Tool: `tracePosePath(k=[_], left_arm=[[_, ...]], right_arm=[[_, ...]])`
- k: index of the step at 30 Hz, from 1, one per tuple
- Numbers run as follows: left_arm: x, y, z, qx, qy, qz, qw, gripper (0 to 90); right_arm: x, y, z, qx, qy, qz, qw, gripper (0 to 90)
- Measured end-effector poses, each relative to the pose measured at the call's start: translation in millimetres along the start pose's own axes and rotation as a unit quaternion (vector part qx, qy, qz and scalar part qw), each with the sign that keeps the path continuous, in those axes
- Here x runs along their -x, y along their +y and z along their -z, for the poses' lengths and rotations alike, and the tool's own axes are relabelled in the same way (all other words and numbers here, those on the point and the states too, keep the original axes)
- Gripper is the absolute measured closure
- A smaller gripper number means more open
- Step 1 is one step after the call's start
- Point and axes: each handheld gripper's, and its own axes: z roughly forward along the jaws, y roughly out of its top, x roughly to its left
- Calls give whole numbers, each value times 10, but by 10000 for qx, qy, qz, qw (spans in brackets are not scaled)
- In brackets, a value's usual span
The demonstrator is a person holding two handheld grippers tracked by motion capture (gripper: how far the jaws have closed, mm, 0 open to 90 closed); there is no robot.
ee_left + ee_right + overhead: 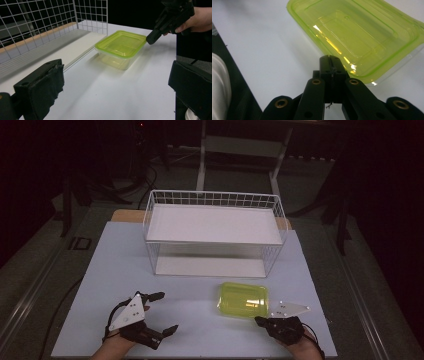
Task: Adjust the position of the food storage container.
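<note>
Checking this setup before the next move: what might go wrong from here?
The right gripper is shut, its tip at the near corner of the green-lidded container; a push there may just slide the light box across the smooth table. Pushed onward, it might bump the wire rack close behind.

No lettering, label, brand mark or number can be read anywhere here. The green lid of the container [243, 299] carries only moulded ridges, no words. The grey plates on the grippers show small holes, nothing written. The white wire basket [215, 200] at the far side bears no tag, and the table [100, 270] is blank.
</note>
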Motion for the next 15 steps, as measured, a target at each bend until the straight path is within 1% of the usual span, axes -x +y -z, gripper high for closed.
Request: tracePosePath(k=[2,3,4,5,7,9,10,11,12,13,15], left_arm=[[3,1,2,9,-3,0,10000,7],[3,1,3,11,-2,-1,10000,7],[2,1,3,15,-6,2,10000,7],[1,0,4,19,-13,17,10000,7],[-1,-2,3,12,-13,28,10000,7],[1,-1,5,10,-11,15,10000,7],[2,-2,4,21,-14,16,10000,7],[1,-2,4,25,-20,17,10000,7],[0,-2,4,16,-17,17,10000,7],[-1,-2,3,12,-17,17,10000,7],[1,-2,2,18,-14,29,10000,7]], right_arm=[[15,10,5,20,-21,-44,10000,899],[26,18,16,69,18,-80,9999,899],[37,35,37,159,10,-69,9998,899],[48,51,53,178,-6,-30,9998,899],[90,87,97,307,-147,103,9994,899],[195,106,153,432,-311,127,9985,899],[268,107,175,434,-453,99,9980,899],[315,108,182,419,-519,72,9977,899],[389,105,188,426,-610,21,9972,899],[431,102,185,409,-681,11,9968,899],[515,91,163,325,-750,-72,9966,900]])
